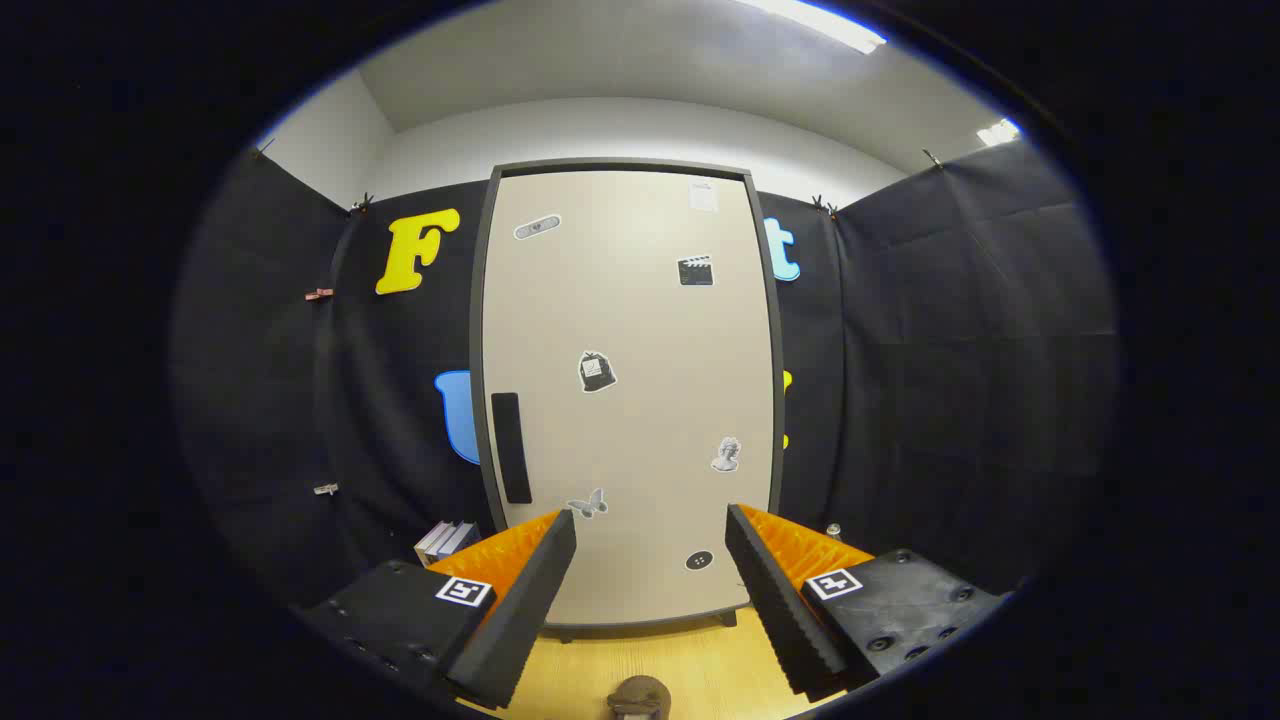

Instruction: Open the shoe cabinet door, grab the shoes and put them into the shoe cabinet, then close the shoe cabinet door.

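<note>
Black cloth walls backed the shoe cabinet (630, 390), whose door (640, 330) stood closed beyond the fingers, its dark handle (511, 447) at the left edge. Stickers dotted it. On the wooden surface (690, 665), the gripper (650, 590) was spread wide, grasping nothing.

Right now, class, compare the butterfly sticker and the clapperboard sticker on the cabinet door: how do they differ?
The butterfly sticker sits low on the door, near the dark handle; the clapperboard sticker sits high, toward the opposite side. The butterfly is pale grey with spread wings; the clapperboard is a dark, squarish block. The butterfly lies just beyond the open tool; the clapperboard is far above it. Both are stuck flat on the closed door.
</note>
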The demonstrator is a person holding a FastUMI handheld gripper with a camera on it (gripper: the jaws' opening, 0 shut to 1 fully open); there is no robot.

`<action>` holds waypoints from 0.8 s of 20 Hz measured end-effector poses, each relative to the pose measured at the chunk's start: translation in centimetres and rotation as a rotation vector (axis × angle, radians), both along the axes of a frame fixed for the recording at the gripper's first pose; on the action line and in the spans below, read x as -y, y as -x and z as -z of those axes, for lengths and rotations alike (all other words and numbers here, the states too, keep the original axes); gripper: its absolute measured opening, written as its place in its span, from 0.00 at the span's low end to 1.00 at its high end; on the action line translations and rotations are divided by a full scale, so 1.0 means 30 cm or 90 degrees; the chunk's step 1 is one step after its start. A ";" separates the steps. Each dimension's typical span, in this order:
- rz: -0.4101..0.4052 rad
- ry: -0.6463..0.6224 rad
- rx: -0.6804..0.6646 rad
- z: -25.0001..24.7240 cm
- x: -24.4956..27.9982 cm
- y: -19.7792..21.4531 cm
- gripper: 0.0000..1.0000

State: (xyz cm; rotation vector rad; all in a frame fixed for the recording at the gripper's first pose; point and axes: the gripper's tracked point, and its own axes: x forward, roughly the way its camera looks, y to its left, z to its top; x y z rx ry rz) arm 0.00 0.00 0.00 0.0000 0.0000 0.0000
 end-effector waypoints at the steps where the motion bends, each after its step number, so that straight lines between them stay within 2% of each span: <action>1: -0.001 0.001 0.002 -0.006 -0.002 0.000 0.98; 16: -0.018 0.017 -0.015 0.021 -0.118 -0.075 0.98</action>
